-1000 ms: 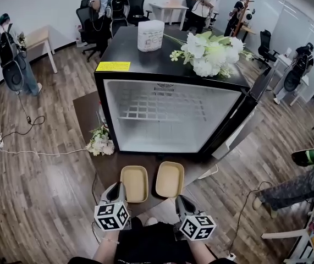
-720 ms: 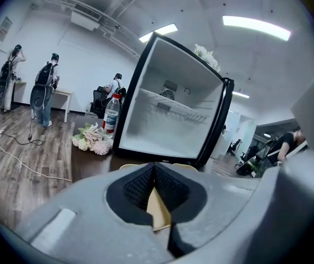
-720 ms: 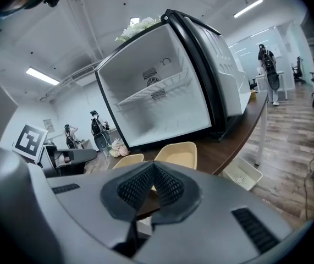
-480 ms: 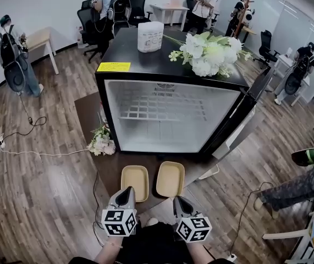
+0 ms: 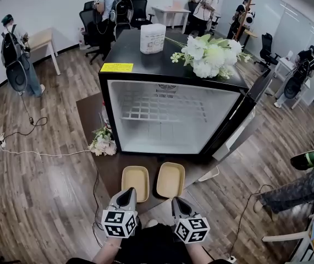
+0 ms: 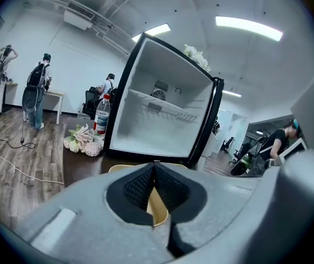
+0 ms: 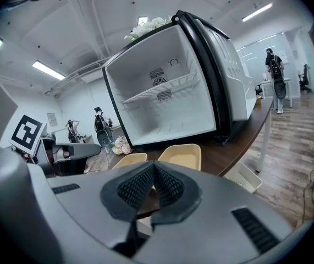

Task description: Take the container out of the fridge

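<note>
Head view: the left gripper (image 5: 128,191) is low by the person's body with its jaws pressed together on nothing. In the left gripper view its pads (image 6: 140,186) meet at the tip, and only a sliver of tan shows through the gap behind them. Straight ahead of it, close but apart, lies the left tan container (image 5: 135,183) on the dark tabletop (image 5: 108,169). The right tan container (image 5: 170,179) sits just beside it. Both have their long axes running away toward the mini fridge (image 5: 170,84), whose door is open and whose shelf is bare. The right gripper (image 5: 176,200) is also closed and empty, just short of the right container. Both containers appear to be already out of the fridge.
</note>
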Demonstrator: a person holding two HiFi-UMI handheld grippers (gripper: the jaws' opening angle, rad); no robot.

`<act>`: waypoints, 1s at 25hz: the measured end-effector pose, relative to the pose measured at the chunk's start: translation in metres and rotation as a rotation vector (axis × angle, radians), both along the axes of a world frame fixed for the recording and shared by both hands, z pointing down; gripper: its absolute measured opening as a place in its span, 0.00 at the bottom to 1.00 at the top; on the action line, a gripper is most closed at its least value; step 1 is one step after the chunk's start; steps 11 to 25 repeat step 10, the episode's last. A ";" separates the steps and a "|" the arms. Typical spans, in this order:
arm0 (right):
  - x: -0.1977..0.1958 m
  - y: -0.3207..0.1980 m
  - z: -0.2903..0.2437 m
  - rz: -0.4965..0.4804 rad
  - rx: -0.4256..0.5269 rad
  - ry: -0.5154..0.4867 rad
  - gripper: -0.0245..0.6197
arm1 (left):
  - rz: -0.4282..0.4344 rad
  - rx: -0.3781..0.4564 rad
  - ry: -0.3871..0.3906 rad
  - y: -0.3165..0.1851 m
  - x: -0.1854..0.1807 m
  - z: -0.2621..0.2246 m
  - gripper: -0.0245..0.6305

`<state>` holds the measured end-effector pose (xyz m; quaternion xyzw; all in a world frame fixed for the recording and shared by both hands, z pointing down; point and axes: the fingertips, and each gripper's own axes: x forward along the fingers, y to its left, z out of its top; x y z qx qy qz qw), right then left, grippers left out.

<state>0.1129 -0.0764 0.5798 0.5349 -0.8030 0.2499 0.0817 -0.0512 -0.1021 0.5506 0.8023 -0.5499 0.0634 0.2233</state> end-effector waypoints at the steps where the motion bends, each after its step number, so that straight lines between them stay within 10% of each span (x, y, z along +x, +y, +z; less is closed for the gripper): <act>1: 0.000 0.001 0.001 0.000 -0.001 0.002 0.05 | 0.006 0.001 0.002 0.001 0.001 0.000 0.05; 25: -0.007 0.006 0.002 -0.010 -0.005 0.020 0.05 | 0.004 -0.030 0.021 0.001 -0.005 0.008 0.05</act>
